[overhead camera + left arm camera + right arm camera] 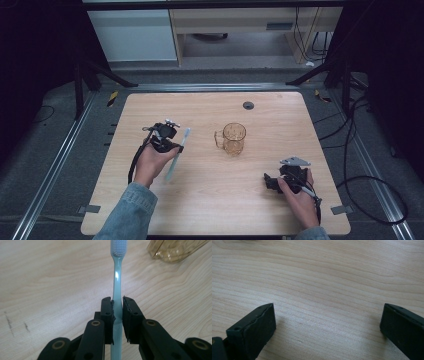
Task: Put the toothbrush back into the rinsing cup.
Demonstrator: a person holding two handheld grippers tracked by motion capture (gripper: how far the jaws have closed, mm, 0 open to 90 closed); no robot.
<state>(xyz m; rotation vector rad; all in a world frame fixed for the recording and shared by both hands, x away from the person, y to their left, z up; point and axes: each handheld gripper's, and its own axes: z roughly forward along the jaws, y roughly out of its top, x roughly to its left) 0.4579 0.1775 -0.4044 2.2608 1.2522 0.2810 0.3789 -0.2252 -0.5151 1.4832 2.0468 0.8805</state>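
1 toothbrush (117,277) in left gripper (117,315), 1 mug (233,138).

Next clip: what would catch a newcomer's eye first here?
Most striking is the pale blue toothbrush clamped by its handle in the left gripper, left of the table's middle, bristle end pointing away from the person. Next comes the amber see-through mug, upright near the centre of the wooden table. The right gripper sits low at the near right, jaws wide apart with nothing between them.
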